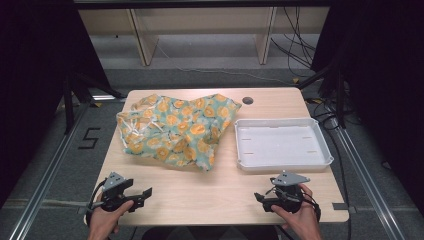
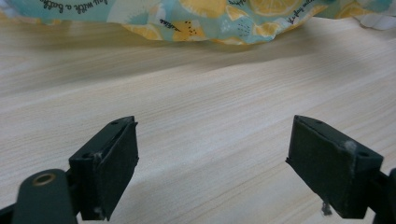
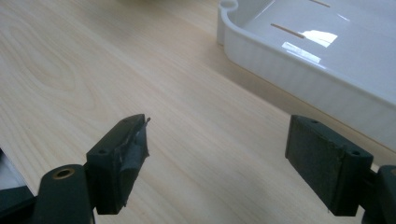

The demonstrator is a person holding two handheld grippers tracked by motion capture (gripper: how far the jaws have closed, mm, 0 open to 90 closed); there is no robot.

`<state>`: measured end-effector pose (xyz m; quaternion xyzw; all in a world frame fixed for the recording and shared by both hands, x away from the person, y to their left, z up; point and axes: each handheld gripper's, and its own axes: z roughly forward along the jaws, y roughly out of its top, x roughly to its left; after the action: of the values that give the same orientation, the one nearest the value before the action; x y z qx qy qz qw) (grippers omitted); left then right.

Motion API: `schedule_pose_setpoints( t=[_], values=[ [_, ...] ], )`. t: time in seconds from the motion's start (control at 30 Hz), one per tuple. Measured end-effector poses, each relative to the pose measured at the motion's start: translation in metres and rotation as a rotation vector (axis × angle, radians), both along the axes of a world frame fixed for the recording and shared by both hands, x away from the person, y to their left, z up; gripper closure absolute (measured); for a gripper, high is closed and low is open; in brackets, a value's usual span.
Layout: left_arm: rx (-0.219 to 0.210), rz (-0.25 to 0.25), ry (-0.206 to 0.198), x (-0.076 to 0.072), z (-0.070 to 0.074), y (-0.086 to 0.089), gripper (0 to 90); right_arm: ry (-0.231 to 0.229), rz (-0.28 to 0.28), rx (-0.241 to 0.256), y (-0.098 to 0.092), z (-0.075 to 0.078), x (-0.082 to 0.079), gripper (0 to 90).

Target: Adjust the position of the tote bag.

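Your left gripper (image 1: 142,194) sits at the near left edge of the worktop (image 1: 200,190), held in your left hand (image 1: 104,220); its jaws stand wide apart with nothing between them, and in the left gripper view only bare wood grain lies between the two black pads (image 2: 112,170); your right gripper (image 1: 260,197) sits at the near right edge in your right hand (image 1: 300,220), its jaws likewise spread wide and holding nothing.

The crumpled cloth (image 1: 175,130), teal with a print of orange slices, lies in a loose heap on the left-centre of the worktop, well apart from both grippers; part of it is turned over so the paler underside shows along its left edge; in the left gripper view its near hem (image 2: 210,18) runs across the top, resting on the wood, with some printed lettering legible on it.

The white plastic tray (image 1: 240,145) sits to the right of the cloth, just beside it, and stands ahead of your right gripper; in the right gripper view its ribbed outer wall (image 3: 299,70) crosses the upper right, near the right-hand jaw but not touching it.
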<state>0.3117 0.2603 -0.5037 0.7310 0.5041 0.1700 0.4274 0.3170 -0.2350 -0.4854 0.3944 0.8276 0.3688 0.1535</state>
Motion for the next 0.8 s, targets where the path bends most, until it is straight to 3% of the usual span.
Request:
schedule_pose_setpoints(
  t=[0.2,0.3,0.4,0.5,0.7,0.8],
  values=[
    [0.003,0.003,0.000,-0.001,0.000,-0.001,15.4,-0.031,0.024,-0.007,0.000,0.000,0.002,19.1],
    [0.008,-0.001,0.002,-0.001,0.001,-0.002,15.4,-0.030,0.003,0.024,0.004,0.002,0.001,15.3],
    [0.015,0.000,0.002,-0.001,0.001,-0.002,15.4,-0.041,0.019,0.061,0.010,0.003,0.001,15.8],
    [0.014,-0.002,0.001,-0.001,0.001,-0.002,15.4,-0.077,0.052,0.062,0.019,0.005,0.002,15.7],
    [0.013,-0.003,-0.001,-0.001,0.001,-0.002,15.4,-0.074,0.102,0.039,0.036,0.008,0.004,17.7],
    [0.017,-0.002,-0.004,-0.001,0.001,-0.002,15.4,-0.102,0.123,0.020,0.046,0.010,0.007,18.8]
  ],
)
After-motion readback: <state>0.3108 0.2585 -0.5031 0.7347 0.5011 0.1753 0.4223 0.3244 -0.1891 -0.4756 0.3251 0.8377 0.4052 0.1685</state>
